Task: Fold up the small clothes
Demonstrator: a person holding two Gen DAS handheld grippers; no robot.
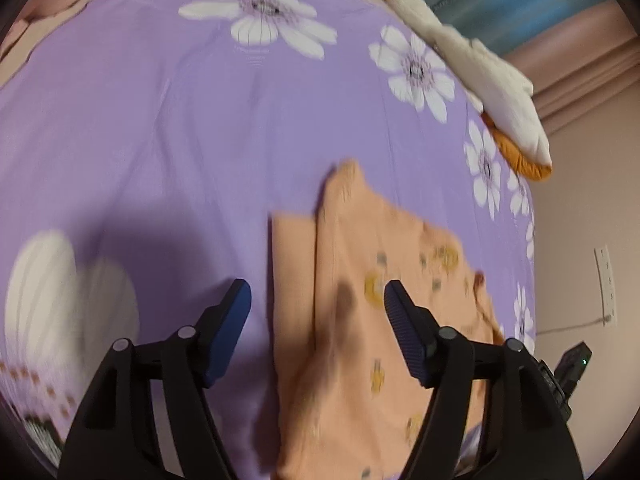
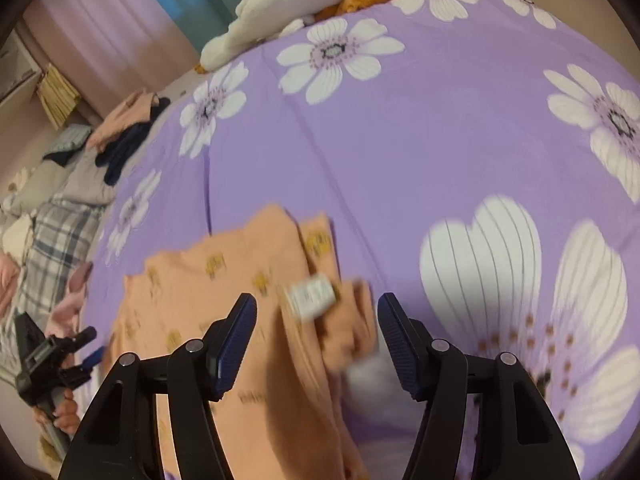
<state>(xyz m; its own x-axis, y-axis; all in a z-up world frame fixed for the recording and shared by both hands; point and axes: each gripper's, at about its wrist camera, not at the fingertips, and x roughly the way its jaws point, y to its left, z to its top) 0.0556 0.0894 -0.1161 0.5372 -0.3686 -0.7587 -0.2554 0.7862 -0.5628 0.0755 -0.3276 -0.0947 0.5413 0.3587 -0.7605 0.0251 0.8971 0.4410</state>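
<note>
Left tongs are seen released, jaws spread with nothing pressed between them, hovering over the left edge of the orange garment. The garment is laid on the purple flowered bedsheet, partly folded, one layer turned over along a lengthwise crease. Pads are not seen touching cloth in the left wrist view.

Further right, the right tongs are likewise released, jaws apart above the garment's right edge, where a white care label is turned up on a loose flap. Nothing is gripped. In the right wrist view the other handle is glimpsed at far left, held by a hand.

A white and orange plush toy lies at the bed's far edge, well apart. A heap of other clothes is seen beyond the bed.

Risks, judged: the folded layer could spring back, since the thin cloth is no longer held. The raised flap by the label could be caught by a pad on the next approach, dragging the fold askew. Bedsheet could be pinched along with the garment if a grab is made too deep. Frames are blurred, so exact edge alignment cannot be told.
</note>
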